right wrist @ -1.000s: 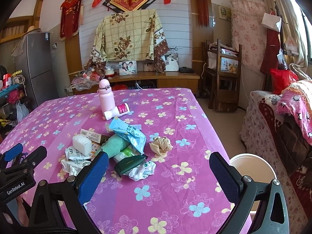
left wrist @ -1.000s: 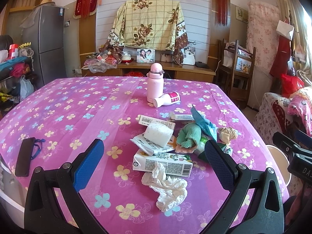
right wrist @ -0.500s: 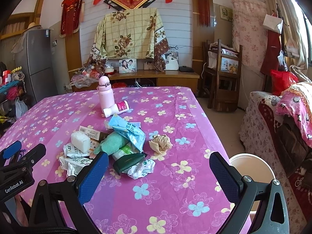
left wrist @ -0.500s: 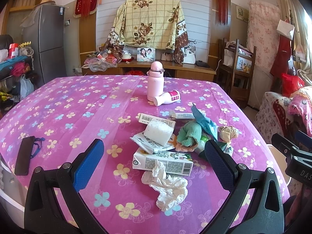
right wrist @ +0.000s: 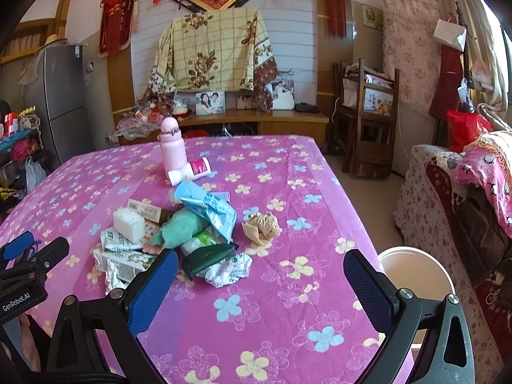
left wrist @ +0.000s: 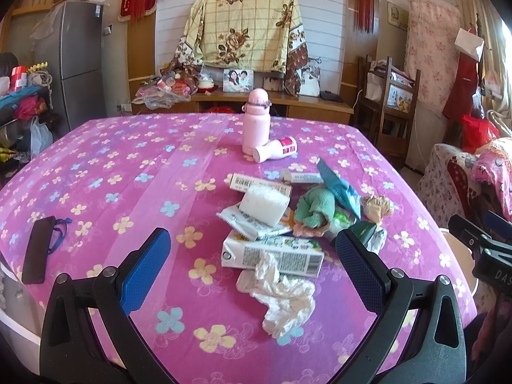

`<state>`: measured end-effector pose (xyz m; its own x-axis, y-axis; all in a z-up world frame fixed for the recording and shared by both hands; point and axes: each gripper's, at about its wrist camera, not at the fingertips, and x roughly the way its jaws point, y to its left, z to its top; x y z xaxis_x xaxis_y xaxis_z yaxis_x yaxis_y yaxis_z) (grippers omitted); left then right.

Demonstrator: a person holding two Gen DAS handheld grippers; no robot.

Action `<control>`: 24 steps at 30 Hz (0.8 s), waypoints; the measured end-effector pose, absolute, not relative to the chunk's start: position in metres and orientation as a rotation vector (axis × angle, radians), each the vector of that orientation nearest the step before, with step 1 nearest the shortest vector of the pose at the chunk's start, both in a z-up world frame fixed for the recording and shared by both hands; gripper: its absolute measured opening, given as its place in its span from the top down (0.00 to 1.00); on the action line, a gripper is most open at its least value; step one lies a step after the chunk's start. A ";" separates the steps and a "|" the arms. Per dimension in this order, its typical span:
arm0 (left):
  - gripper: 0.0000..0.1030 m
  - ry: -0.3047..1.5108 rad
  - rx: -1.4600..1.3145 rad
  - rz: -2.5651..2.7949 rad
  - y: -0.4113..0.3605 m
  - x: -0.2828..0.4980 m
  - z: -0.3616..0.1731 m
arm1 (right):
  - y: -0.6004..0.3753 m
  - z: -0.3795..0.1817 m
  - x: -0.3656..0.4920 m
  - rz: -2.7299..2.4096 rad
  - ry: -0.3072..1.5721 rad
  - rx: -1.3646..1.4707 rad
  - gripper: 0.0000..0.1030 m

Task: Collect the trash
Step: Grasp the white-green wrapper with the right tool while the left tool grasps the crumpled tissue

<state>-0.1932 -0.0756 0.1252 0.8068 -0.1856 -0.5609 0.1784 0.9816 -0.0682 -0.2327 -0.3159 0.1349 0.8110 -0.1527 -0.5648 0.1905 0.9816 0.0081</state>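
Hovering wide open and empty, my left hand-held gripper [left wrist: 252, 265] and right hand-held gripper [right wrist: 260, 283] face trash pile [left wrist: 278, 220] on the tabletop [left wrist: 128, 172].

Two black plastic two-finger grippers, left [left wrist: 252, 268] and right [right wrist: 260, 288]. Blue textured pads [left wrist: 144, 270] on fingers. Silver screws at pivots. White "GenRobot.AI" lettering on left body.
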 end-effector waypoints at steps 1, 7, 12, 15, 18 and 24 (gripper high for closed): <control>0.00 0.613 -0.012 -0.196 -0.077 -0.190 0.122 | -0.318 0.133 -0.232 -0.182 0.607 0.068 0.01; 0.00 0.712 -0.003 -0.256 -0.062 -0.189 0.102 | -0.325 0.111 -0.223 -0.143 0.687 0.058 0.01; 0.00 0.776 0.019 -0.282 -0.065 -0.188 0.079 | -0.335 0.084 -0.207 -0.078 0.763 0.110 0.09; 0.00 0.807 0.020 -0.300 -0.072 -0.184 0.066 | -0.341 0.075 -0.197 -0.042 0.789 0.158 0.12; 0.00 0.833 0.027 -0.320 -0.081 -0.177 0.057 | -0.344 0.064 -0.183 0.006 0.824 0.184 0.17; 0.01 0.891 0.050 -0.353 -0.099 -0.164 0.036 | -0.351 0.041 -0.148 0.053 0.907 0.250 0.46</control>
<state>-0.1639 -0.0987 0.0362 0.5753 -0.2806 -0.7683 0.3216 0.9413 -0.1029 -0.1480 -0.3513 0.0409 0.6167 0.1506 -0.7727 0.0600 0.9697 0.2369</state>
